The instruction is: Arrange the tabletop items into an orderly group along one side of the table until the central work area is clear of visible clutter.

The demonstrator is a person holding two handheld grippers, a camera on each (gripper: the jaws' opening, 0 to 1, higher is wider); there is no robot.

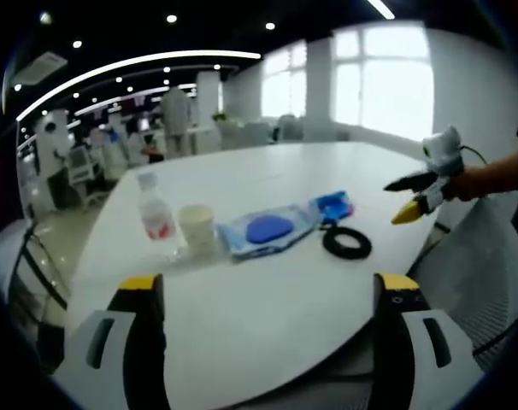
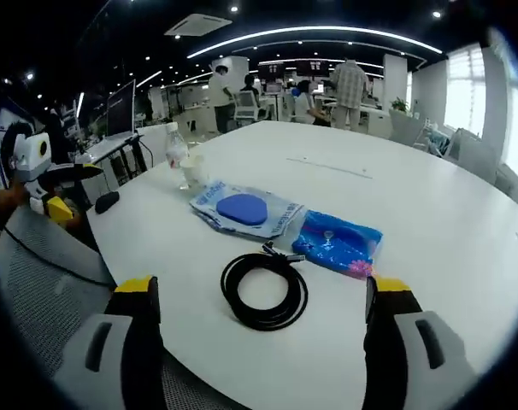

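On the white table (image 1: 267, 171) a clear water bottle (image 1: 155, 213) stands beside a paper cup (image 1: 197, 226). Right of them lie a plastic bag holding a blue pad (image 1: 267, 229), a blue packet (image 1: 334, 205) and a black coiled cable (image 1: 346, 243). My left gripper (image 1: 267, 284) is open, short of the table's near edge, holding nothing. In the right gripper view my right gripper (image 2: 266, 287) is open just short of the cable (image 2: 233, 295), with the bag (image 2: 242, 209), packet (image 2: 338, 241), bottle (image 2: 175, 152) and cup (image 2: 193, 171) beyond. Each gripper appears in the other's view (image 1: 413, 198) (image 2: 55, 201).
A black mouse (image 2: 107, 202) lies near the table's left edge. Mesh chairs (image 2: 45, 273) (image 1: 490, 273) stand against the table's near rim. Desks, monitors and several people fill the office behind. The far half of the table (image 2: 430, 196) is bare.
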